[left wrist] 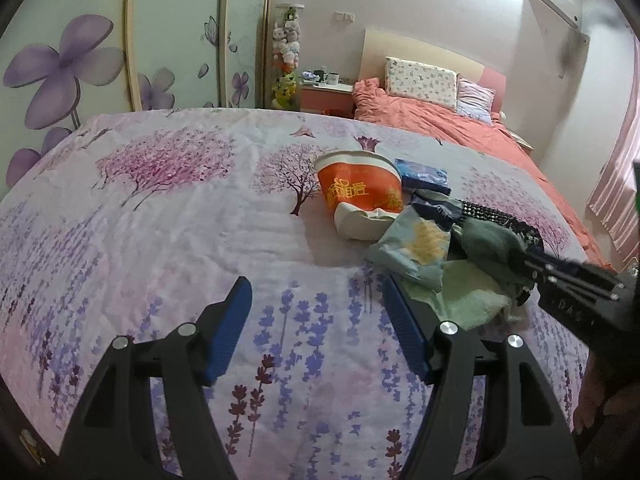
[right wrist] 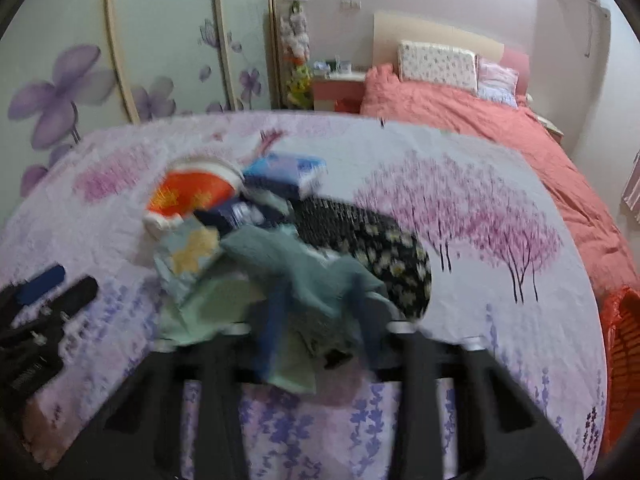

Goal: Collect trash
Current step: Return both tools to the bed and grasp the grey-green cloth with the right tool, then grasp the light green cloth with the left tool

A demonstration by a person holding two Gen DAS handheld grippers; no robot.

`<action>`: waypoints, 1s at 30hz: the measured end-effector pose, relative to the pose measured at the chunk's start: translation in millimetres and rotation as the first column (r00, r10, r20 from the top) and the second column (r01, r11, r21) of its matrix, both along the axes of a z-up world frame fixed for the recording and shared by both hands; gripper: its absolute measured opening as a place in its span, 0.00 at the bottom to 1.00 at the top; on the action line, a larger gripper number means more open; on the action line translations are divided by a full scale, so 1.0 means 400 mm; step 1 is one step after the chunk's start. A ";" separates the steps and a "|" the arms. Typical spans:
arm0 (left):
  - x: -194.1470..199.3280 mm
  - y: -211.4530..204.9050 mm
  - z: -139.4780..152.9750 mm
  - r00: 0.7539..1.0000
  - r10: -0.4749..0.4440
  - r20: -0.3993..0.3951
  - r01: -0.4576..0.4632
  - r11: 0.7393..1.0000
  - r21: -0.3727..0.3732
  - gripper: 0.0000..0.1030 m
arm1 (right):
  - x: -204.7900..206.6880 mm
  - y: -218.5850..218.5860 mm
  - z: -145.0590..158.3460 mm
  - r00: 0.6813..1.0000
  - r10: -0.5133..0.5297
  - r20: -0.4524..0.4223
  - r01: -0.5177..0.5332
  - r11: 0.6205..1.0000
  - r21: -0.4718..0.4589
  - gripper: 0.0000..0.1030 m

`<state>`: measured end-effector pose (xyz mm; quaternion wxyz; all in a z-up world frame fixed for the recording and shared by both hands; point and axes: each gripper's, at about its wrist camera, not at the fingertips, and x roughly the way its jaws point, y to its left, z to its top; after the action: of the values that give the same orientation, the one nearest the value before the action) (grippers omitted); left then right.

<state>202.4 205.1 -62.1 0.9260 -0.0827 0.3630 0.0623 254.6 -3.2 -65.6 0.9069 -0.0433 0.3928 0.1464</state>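
Observation:
A pile of trash lies on a floral bedsheet (left wrist: pixel 160 240). It holds a crushed orange paper bowl (left wrist: pixel 360 188), a blue packet (left wrist: pixel 424 176), a pale snack wrapper (left wrist: pixel 412 246), a green cloth (left wrist: pixel 468 296) and a black flowered item (right wrist: pixel 380 240). My left gripper (left wrist: pixel 318 332) is open and empty, just short of the pile's left side. My right gripper (right wrist: pixel 316 320) is shut on a teal-green cloth (right wrist: pixel 316 276) at the pile's near edge. It reaches in from the right in the left wrist view (left wrist: pixel 520 268). The right wrist view is blurred.
An orange mesh basket (right wrist: pixel 624 360) stands at the right edge of the sheet. Behind are a bed with a coral quilt (left wrist: pixel 440 120), a nightstand (left wrist: pixel 326 94) and wardrobe doors with purple flowers (left wrist: pixel 64 68).

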 end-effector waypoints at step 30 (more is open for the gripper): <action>0.071 -0.240 -0.016 0.980 -0.193 -0.048 0.189 0.979 -0.070 0.65 | -0.072 -0.256 0.007 0.971 -0.237 0.014 0.235 0.968 0.083 0.05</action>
<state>230.7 109.0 -68.4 0.9143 -0.0760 0.3961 -0.0368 225.9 -105.8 -62.8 0.9234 0.0386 0.3783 0.0529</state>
